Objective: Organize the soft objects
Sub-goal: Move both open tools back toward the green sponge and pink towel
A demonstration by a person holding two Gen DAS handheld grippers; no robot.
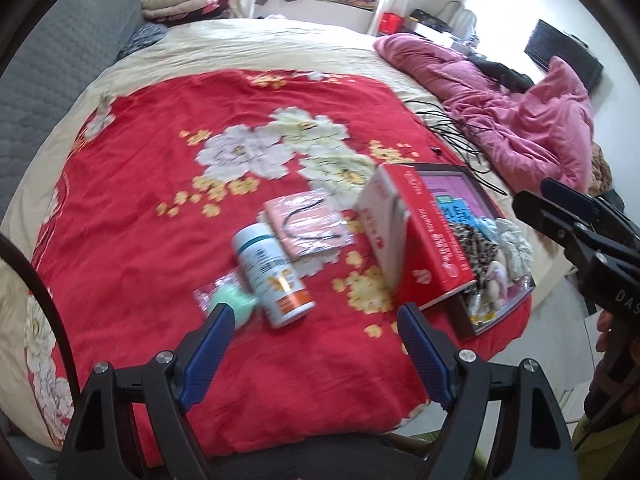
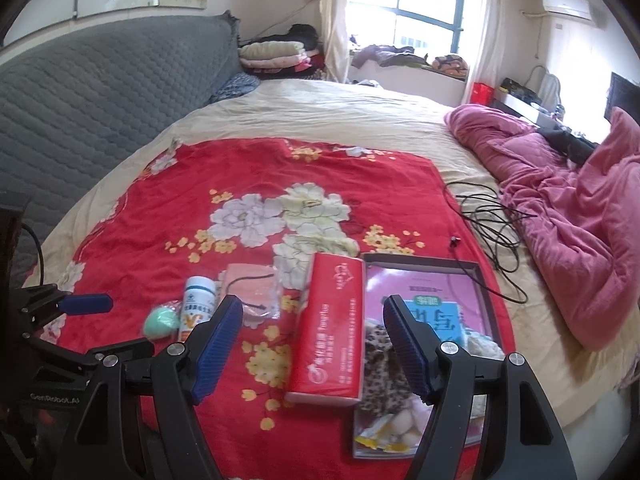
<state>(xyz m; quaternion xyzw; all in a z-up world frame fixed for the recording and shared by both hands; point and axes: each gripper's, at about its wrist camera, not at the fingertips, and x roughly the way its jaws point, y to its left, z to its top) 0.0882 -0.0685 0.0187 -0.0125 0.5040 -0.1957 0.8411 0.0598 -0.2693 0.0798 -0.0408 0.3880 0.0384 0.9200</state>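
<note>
I hold my left hand-held gripper [image 1: 316, 320] above the near edge of the bed [image 1: 248, 44], its blue pads spread wide with nothing between them. My right hand-held gripper [image 2: 312, 316] also stands open and empty.

On the red floral quilt [image 1: 160, 160], from left to right in the right wrist view:
- a mint-green sponge ball [image 2: 161, 322] in clear wrap, touching the white supplement bottle [image 2: 198, 304] that lies on its side;
- a pink cloth [image 2: 250, 288] in a clear bag, just beside the bottle;
- a red tissue pack [image 2: 326, 328], resting against the left edge of the shallow dark box [image 2: 476, 272].

The box holds soft items: a leopard-print fabric piece [image 2: 380, 364] and pale fluffy pieces [image 1: 516, 248] lie on its pink printed base.

A black cable [image 2: 492, 220] lies between the box and the crumpled pink blanket [image 2: 568, 216] on the right.
</note>
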